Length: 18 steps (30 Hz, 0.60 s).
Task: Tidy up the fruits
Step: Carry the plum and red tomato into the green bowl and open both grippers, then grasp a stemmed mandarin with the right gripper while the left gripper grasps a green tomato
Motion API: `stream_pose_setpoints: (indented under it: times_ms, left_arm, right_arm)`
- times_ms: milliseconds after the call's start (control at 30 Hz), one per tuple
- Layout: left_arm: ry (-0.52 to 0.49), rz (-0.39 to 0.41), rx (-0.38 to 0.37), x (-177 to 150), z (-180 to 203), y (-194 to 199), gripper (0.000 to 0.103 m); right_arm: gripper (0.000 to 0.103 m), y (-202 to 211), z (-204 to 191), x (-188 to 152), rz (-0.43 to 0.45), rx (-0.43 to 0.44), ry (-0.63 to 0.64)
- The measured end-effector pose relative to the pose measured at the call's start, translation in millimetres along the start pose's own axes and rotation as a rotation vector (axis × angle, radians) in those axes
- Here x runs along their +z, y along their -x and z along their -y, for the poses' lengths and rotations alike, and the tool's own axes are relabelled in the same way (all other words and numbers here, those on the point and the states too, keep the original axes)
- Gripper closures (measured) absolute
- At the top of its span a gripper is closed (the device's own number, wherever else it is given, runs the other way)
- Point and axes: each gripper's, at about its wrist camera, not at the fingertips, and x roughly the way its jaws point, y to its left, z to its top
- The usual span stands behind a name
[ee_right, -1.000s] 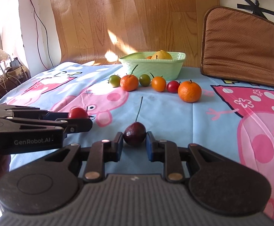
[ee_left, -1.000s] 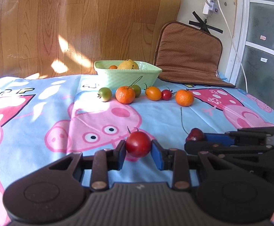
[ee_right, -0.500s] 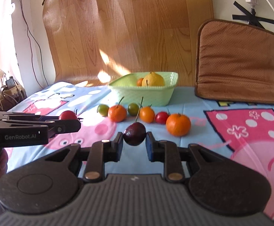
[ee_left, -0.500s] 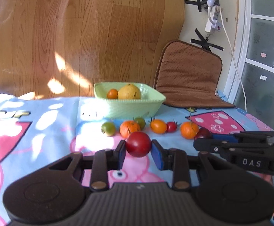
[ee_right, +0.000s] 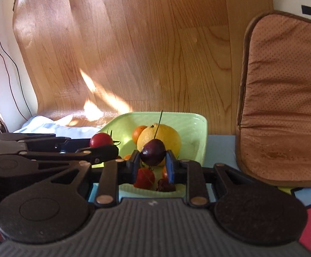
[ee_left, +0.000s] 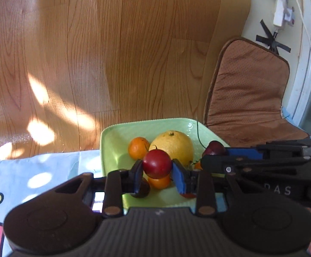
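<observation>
Two claws grip round fruit: left (ee_left: 157,174) a glossy red tomato (ee_left: 157,164), right (ee_right: 152,165) seemingly a dark cherry (ee_right: 153,152).

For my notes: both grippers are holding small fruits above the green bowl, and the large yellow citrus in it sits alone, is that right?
Not quite: in the left wrist view a small orange lies beside the large yellow citrus in the green bowl. The left gripper and right gripper do hold small fruits.

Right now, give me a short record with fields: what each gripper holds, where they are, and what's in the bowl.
left gripper: shut on round red tomato
right gripper: shut on dark purple cherry with long stem
position: both over pale green square bowl
bowl contents: large yellow citrus, small orange mandarin
backdrop: brown cushion
</observation>
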Motion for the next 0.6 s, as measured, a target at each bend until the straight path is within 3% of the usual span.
stream_pose_setpoints:
  times_ms: [100,200,267,433,600]
  left_arm:
    - [0.004,-0.027,0.033,1,-3,-17,0.072]
    - [0.034,0.007,0.032,7,-6,-8,0.068]
    - [0.047,0.054,0.03,11,-7,9,0.057]
    - [0.081,0.147,0.008,7,-10,67,0.058]
    - [0.056,0.15,-0.056,-31,9,113,0.059]
  right_arm:
    - [0.074,-14,7,-1,-0.027,-0.009,-0.012]
    - [0.069,-2,14,3,0.008,-0.005,-0.042]
    - [0.065,13,15,6,0.047,-0.004,-0.041]
    - [0.064,63,19,-7,0.126,-0.008,-0.054]
    - [0.064,109,21,-49,0.139,-0.024,-0.073]
